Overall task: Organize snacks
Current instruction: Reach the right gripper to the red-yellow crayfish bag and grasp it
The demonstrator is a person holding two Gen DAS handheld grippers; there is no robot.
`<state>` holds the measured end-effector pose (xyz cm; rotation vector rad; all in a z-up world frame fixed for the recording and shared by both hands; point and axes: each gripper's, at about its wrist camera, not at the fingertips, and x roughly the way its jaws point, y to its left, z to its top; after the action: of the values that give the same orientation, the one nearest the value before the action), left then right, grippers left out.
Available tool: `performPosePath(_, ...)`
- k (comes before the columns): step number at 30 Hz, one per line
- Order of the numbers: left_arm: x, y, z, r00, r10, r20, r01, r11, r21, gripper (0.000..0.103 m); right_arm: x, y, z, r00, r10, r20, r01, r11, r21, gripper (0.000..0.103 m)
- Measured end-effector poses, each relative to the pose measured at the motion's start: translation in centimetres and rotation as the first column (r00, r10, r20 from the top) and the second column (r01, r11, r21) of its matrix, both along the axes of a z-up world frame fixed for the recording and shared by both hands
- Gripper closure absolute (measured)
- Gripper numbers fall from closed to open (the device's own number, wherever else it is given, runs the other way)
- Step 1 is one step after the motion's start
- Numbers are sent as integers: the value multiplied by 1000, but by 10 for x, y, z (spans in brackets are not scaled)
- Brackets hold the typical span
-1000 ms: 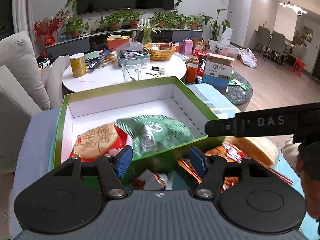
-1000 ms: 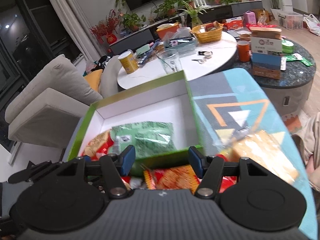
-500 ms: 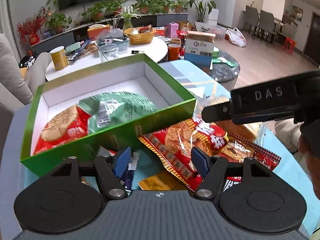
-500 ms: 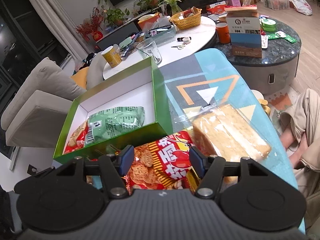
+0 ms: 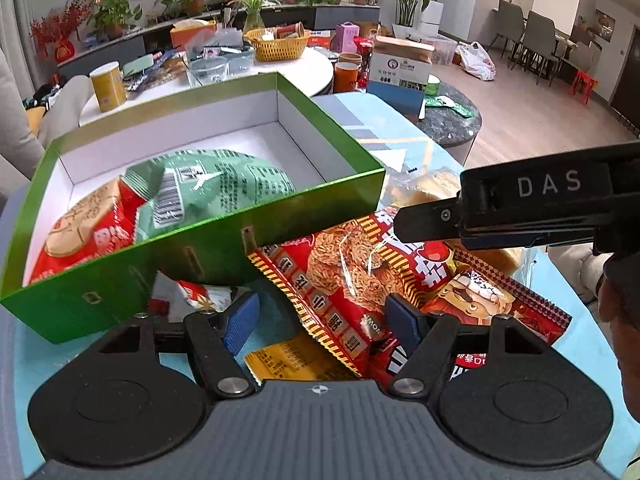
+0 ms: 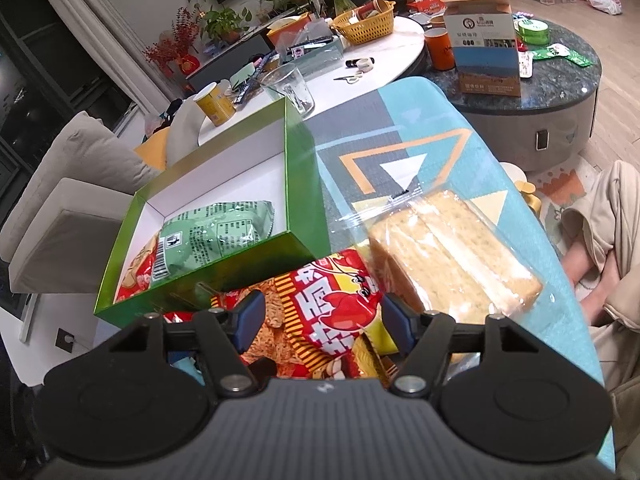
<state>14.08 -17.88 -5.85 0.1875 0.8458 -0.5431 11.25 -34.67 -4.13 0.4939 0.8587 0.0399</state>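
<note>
Both grippers have dropped from the box (image 5: pixel 256 236) toward the loose packets – left gripper (image 5: pixel 320 316) fingers just widening, right gripper (image 6: pixel 322 316) fingers apart, neither grasping anything – so another pick seems next.

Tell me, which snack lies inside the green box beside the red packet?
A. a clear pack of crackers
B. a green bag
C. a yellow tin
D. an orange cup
B: the green bag lies inside the green box, beside the red packet; the crackers sit outside on the cloth.

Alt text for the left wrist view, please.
The open left gripper, its jaws having just widened, hovers over a red snack bag beside a green box holding a green packet.
</note>
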Motion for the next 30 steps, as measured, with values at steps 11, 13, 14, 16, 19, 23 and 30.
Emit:
performPosePath(11,4,1,-2,1000,12,-11,-12,1000,-20,31,0,0,-5,1000,5,-14,-5,1000,0,48)
performPosePath(13,4,2,-2,1000,11,-9,-11,1000,-24,30,2,1,-7,1000,5,-23,-5,1000,0,48)
performPosePath(14,4,3,-3,1000,9,-7,-9,1000,-23,31,3,1,-8,1000,5,-26,-5,1000,1,48)
performPosePath(16,4,5,-4,1000,12,-8,-12,1000,-22,33,4,3,-9,1000,4,-26,-4,1000,-6,48)
performPosePath(19,4,11,-5,1000,28,-5,-28,1000,-9,34,6,5,-9,999,14,-29,-14,1000,-1,48)
performPosePath(23,2,22,-5,998,56,-5,-56,998,7,34,6,7,-8,999,21,-26,-21,1000,-16,48)
performPosePath(30,-5,29,-2,997,69,32,-70,996,49,34,15,9,-17,998,38,-52,-38,999,2,44)
